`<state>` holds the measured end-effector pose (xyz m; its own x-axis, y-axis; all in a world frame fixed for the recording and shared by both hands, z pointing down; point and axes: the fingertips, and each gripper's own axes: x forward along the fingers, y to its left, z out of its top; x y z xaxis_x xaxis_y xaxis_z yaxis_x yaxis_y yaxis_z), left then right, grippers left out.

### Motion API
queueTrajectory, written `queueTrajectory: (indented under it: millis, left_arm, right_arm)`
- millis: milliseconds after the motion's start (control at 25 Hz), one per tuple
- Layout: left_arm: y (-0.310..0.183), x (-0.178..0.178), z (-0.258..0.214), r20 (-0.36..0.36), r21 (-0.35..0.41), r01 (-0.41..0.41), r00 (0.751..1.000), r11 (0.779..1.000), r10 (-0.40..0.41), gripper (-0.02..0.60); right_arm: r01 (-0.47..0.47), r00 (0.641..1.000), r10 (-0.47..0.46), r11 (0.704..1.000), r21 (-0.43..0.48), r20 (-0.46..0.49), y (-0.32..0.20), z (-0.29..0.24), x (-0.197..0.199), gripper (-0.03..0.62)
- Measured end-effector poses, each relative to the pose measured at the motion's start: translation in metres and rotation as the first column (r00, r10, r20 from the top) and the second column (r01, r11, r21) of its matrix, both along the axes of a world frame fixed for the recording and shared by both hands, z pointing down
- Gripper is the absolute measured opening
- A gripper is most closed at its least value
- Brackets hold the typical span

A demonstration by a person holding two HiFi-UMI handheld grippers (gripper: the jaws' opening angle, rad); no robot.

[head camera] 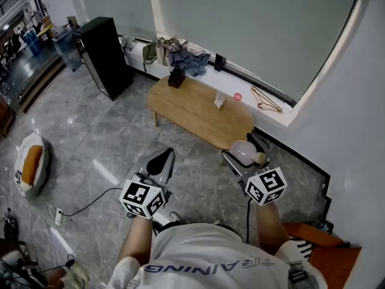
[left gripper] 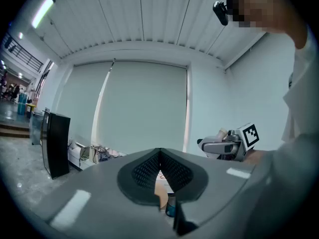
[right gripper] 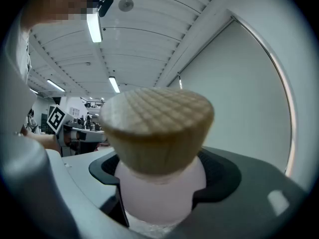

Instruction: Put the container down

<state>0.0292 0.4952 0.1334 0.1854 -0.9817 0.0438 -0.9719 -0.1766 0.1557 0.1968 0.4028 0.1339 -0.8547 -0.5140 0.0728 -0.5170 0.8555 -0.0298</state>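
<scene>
Person stands on grey marble floor (head camera: 120, 137), a gripper in each hand, both held at about waist height in front of the body. Right gripper (head camera: 242, 156): jaws spread wide and clamped on the container (right gripper: 159, 195), a pale pink rounded jar. The dark pads press on its body from both sides; in the right gripper view the jar fills the gap between them. Its cork lid (right gripper: 157, 128), with a cross-hatched top, stands clear of the pads beyond the grip, nothing touching it. In the head view the container sits at the front of the right gripper, ahead of that gripper's marker cube (head camera: 266, 185), held in the air and resting on nothing. From the head camera it overlaps the near end of the low wooden table (head camera: 192, 110); whether it is over the tabletop or just short of it cannot be told. Left gripper (head camera: 161, 160): jaws together, nothing between them; the left gripper view shows the two ribbed pads meeting along a thin seam. It hangs well apart from the container, to its left, over bare floor. On the table's far part: a dark box (head camera: 175, 77), a small clear item (head camera: 219, 100) and a small red item (head camera: 238, 96). A black cabinet (head camera: 102, 56) stands by the wall at left.
</scene>
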Motion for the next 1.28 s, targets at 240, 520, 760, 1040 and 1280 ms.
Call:
queueTrajectory:
  millis: [240, 520, 760, 1040, 1280]
  left_arm:
    - [-0.003, -0.009, 0.002, -0.001, 0.001, 0.001, 1.0, 1.0, -0.001, 0.002]
    - [-0.002, -0.024, 0.004, -0.003, 0.001, 0.003, 1.0, 1.0, -0.003, 0.002]
    - [-0.001, -0.055, 0.01, -0.005, -0.009, 0.004, 1.0, 1.0, -0.004, 0.002]
    - [0.011, -0.113, 0.023, -0.003, -0.016, 0.01, 1.0, 1.0, -0.01, 0.002]
    - [-0.003, -0.143, 0.029, -0.025, -0.03, 0.01, 1.0, 0.999, -0.011, 0.002]
  right_arm:
    - [0.0, 1.0, 0.0, 1.0, 0.005, -0.006, -0.004, 0.001, -0.008, 0.43]
    - [-0.002, 1.0, 0.003, 1.0, 0.006, -0.01, -0.006, 0.002, -0.022, 0.43]
    - [-0.02, 1.0, 0.02, 1.0, -0.005, 0.009, -0.01, 0.001, -0.048, 0.43]
    - [-0.051, 0.998, 0.051, 0.999, 0.003, 0.026, -0.008, 0.009, -0.096, 0.43]
    - [-0.056, 0.998, 0.056, 0.998, -0.017, 0.007, -0.022, 0.019, -0.128, 0.43]
